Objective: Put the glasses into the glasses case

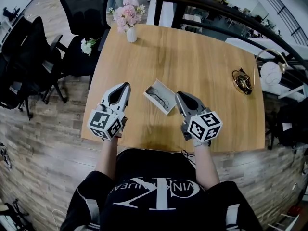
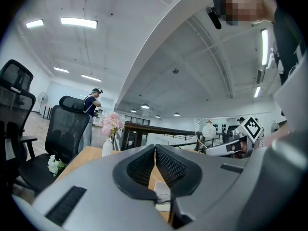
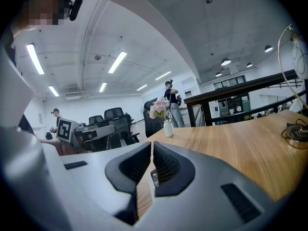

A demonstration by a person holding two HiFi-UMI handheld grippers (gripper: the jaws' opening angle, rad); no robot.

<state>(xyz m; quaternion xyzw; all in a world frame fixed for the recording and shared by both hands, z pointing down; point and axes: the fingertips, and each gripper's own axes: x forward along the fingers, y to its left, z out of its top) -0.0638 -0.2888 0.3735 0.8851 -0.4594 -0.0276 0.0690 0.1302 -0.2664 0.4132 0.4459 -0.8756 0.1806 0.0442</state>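
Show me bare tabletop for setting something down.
The widest bare stretch of table lies between the vase of pink flowers, the open glasses case and the coiled wire object. Crowded: the near edge, where left gripper and right gripper flank the case.

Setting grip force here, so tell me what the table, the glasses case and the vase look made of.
Table: wood or wood-look laminate, matte, with visible grain lines.
Glasses case: pale and stiff-looking with straight edges, perhaps card or plastic; too small to tell.
Vase: white and smooth, likely glazed ceramic, possibly opaque glass.
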